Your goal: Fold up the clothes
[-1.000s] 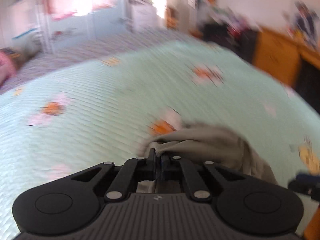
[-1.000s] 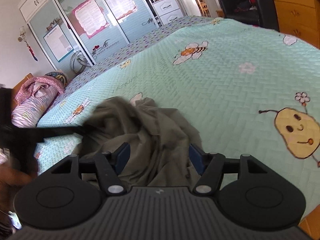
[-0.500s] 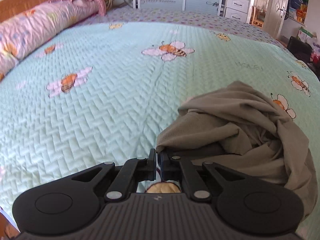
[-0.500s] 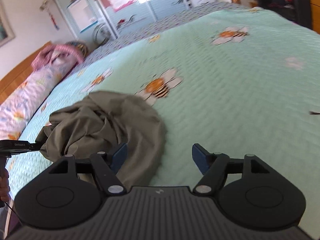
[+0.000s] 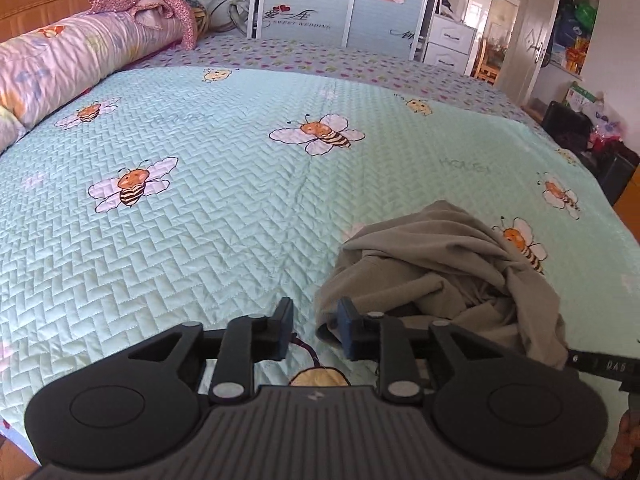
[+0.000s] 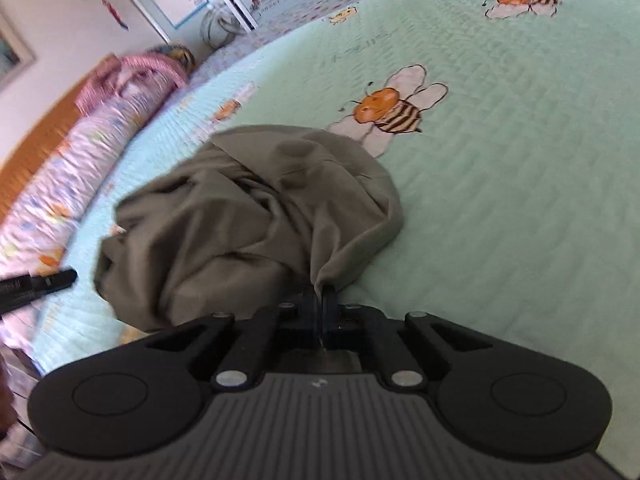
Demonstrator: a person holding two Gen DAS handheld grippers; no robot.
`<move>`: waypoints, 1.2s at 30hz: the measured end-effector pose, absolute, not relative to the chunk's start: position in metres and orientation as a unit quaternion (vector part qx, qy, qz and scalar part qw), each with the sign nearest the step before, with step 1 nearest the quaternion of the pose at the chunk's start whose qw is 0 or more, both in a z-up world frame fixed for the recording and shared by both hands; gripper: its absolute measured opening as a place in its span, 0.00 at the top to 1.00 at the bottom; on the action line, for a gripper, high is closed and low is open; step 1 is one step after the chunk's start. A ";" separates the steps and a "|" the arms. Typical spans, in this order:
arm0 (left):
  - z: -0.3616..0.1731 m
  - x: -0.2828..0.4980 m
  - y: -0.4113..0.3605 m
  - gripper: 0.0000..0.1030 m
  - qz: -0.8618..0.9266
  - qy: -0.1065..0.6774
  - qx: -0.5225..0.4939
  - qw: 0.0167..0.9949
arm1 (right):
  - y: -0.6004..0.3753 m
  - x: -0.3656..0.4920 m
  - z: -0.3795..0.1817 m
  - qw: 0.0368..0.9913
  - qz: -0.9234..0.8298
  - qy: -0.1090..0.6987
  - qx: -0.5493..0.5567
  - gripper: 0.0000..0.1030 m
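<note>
bedroom light is pouring over a wide bed (image 5: 224, 216) with a pale green quilted bee-print cover, a rolled floral quilt (image 5: 68, 60) lying along the headboard side, wardrobe doors (image 5: 304, 4) standing behind.

the olive-grey garment (image 5: 444, 276) is sitting in a crumpled heap near the front edge of the bed, not flat and not folded, with folds running every way, so no clear long axis is showing.

the left hand-held gripper (image 5: 314, 326) is hovering with its jaws standing apart and nothing between them; the heap is lying just ahead and to its right, the nearest fabric edge right beside the right-side finger, possibly touching it.

the right hand-held gripper (image 6: 319, 300) is pinching shut on a bunched bit of the garment's (image 6: 256, 216) near hem; from this side the heap is spreading forward and to the left, towards the tip of the other tool poking in at the left edge.

so the right one is already holding cloth, and the left is the free one, close enough to take a second hold. judging by that, the coming move is turning on the left jaws finding an edge or corner on their own right side, so the two can draw the cloth out.

which piece of clothing it is, and where its collar, sleeves or legs are, is staying buried in the bunching. its near underside is hiding behind both tool bodies, and the right view is blurring at its left side.
</note>
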State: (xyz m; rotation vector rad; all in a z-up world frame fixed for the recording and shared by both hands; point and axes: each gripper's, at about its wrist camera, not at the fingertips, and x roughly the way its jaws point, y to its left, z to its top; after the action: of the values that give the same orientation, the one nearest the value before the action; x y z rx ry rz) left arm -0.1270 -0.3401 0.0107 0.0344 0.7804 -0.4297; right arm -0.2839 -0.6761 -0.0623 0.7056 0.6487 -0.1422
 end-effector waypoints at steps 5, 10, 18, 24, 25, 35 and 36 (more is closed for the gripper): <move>0.021 -0.145 -0.334 0.64 -0.239 0.368 0.019 0.898 | -0.701 -0.320 -0.036 0.879 -0.063 0.244 0.405 0.98; 0.027 -0.182 -0.366 0.63 -0.343 0.339 0.075 0.873 | -0.742 -0.377 -0.010 0.870 -0.102 0.176 0.450 0.98; 0.009 -0.260 -0.458 0.59 -0.476 0.283 0.178 0.813 | -0.724 -0.378 -0.001 0.866 -0.064 0.178 0.463 0.98; 0.005 -0.276 -0.500 0.57 -0.504 0.226 0.213 0.806 | -0.700 -0.349 0.038 0.875 0.028 0.176 0.449 0.98; 0.004 -0.273 -0.504 0.57 -0.500 0.218 0.213 0.810 | -0.695 -0.345 0.043 0.875 0.044 0.177 0.449 0.98; 0.032 -0.184 -0.447 0.98 -0.382 0.258 0.026 0.887 | -0.661 -0.309 0.066 0.859 0.147 0.200 0.448 0.79; 0.041 -0.175 -0.428 0.98 -0.359 0.254 0.006 0.898 | -0.664 -0.310 0.066 0.860 0.135 0.195 0.452 0.62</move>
State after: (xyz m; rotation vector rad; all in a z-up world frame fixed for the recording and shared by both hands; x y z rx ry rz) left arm -0.1748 -0.4280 0.0415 0.0127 0.5270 -0.7433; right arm -0.3105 -0.6641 0.0656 0.9489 0.4103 0.2837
